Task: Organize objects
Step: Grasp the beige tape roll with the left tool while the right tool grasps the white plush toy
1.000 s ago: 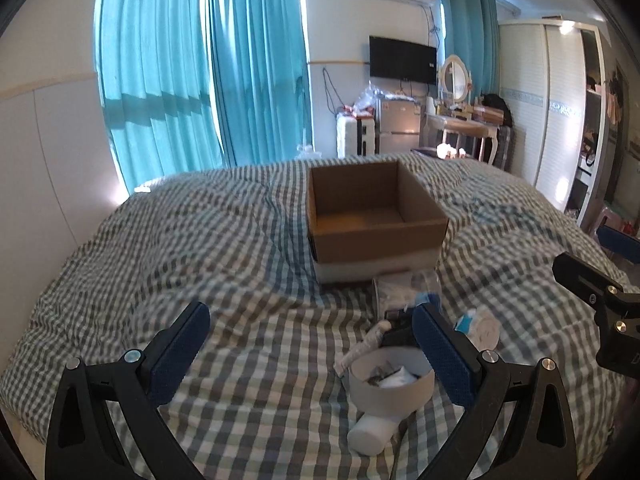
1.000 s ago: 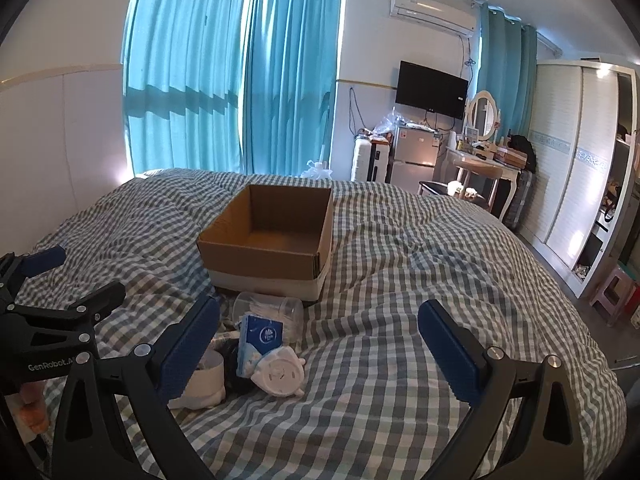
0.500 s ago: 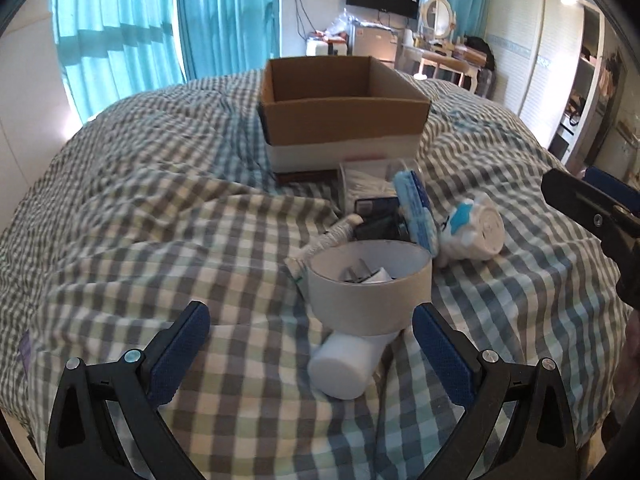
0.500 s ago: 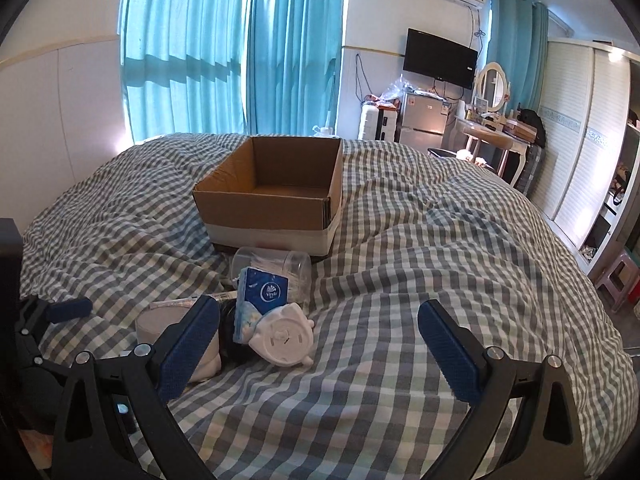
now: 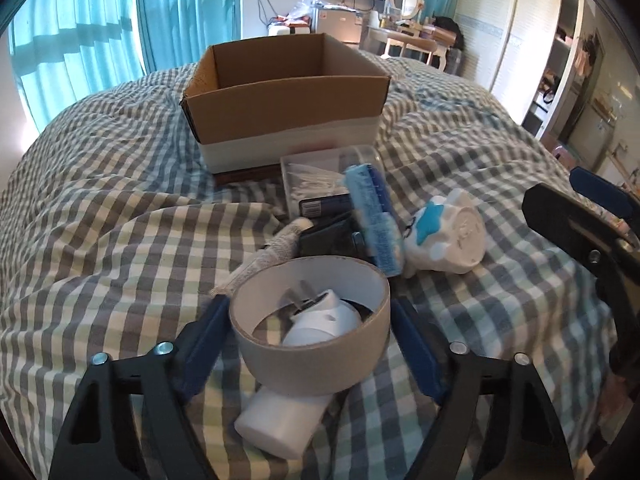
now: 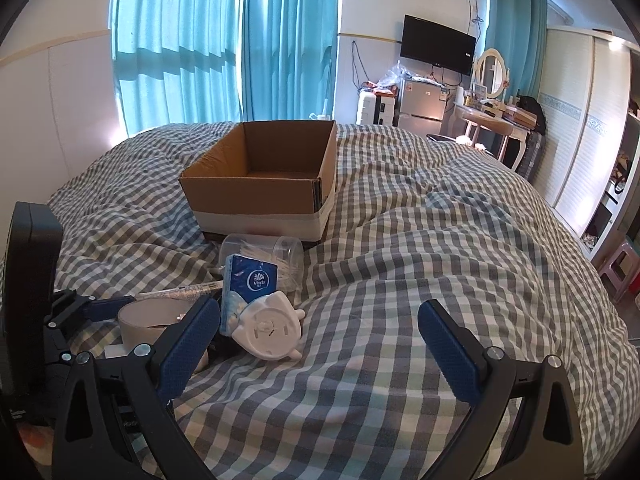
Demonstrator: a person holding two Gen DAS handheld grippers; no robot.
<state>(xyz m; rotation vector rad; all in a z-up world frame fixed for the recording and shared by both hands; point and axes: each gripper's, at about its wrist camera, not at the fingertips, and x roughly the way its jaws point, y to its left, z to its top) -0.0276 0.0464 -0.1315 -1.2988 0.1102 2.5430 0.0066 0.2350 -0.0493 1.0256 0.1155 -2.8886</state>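
Observation:
A wide grey tape roll (image 5: 312, 364) lies on the checked quilt with a white plug (image 5: 324, 320) inside it and a white cylinder (image 5: 280, 424) under it. My left gripper (image 5: 309, 305) straddles the roll. Its jaws are closing, with the blue pads close beside the roll's two sides. Behind the roll lie a blue tissue pack (image 5: 372, 220), a white round piece with a blue star (image 5: 448, 236) and a clear swab container (image 5: 316, 176). An open cardboard box (image 5: 284, 104) stands further back. My right gripper (image 6: 319, 310) is open over bare quilt, right of the pile.
The checked quilt (image 6: 420, 272) rises in folds around the pile and box. A tube (image 5: 272, 248) and a dark item (image 5: 324, 236) lie in the pile. Turquoise curtains (image 6: 224, 48) hang behind the bed, with a wardrobe (image 6: 580, 128) to its right.
My left gripper has dropped and tipped down onto the pile, and its jaws have narrowed around the tape roll. My right gripper has sunk a little.

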